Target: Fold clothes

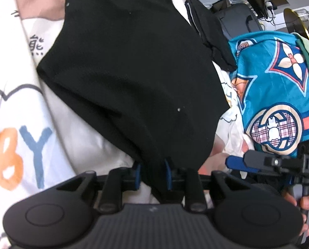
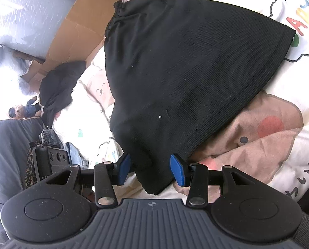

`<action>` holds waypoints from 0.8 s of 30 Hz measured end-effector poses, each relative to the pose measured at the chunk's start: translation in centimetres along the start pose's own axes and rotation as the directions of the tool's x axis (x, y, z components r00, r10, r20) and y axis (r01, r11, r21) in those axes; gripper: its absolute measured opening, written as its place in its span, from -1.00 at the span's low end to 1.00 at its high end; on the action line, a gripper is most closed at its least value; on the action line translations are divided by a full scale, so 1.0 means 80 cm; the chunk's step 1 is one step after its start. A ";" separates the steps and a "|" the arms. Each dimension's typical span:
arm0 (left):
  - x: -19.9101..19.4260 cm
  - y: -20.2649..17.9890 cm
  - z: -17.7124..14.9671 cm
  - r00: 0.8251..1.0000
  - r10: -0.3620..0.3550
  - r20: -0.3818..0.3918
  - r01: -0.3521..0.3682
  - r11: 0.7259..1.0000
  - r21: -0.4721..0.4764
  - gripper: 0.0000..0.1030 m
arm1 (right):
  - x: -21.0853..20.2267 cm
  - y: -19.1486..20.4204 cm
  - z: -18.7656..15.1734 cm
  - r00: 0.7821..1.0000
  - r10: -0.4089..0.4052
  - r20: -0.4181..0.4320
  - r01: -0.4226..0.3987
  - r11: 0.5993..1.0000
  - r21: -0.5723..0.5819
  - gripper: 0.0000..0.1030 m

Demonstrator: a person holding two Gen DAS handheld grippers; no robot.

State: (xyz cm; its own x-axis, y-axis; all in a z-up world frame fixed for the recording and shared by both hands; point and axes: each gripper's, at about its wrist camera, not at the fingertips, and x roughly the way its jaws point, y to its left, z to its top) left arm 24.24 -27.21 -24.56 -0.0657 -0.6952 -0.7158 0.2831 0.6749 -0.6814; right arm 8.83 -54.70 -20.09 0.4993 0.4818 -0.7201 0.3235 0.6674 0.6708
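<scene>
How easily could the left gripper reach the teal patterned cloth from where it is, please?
Probably not easily: the left gripper has the black garment between its fingers, and the right gripper sits in front of the teal patterned cloth.

The left gripper [image 1: 152, 175] pinches the black garment's [image 1: 133, 72] near corner over a white cartoon-print sheet [image 1: 25, 108].
</scene>
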 end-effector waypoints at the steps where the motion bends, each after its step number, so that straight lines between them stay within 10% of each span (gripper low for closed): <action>1: 0.000 -0.001 0.001 1.000 -0.002 -0.012 0.002 1.000 -0.002 -0.54 | 0.000 0.000 0.000 1.000 0.001 0.000 -0.001 1.000 0.001 -0.02; 24: 0.016 -0.007 -0.001 0.998 -0.003 -0.056 0.000 0.998 -0.056 -0.41 | -0.002 -0.007 0.002 0.999 0.034 0.014 -0.034 0.999 0.033 -0.02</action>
State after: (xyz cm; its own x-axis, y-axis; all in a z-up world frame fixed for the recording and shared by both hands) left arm 23.90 -28.49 -25.10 -0.1200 -0.6821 -0.7213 0.2289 0.6880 -0.6887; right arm 8.69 -55.24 -20.30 0.5213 0.4958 -0.6946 0.3327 0.6314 0.7005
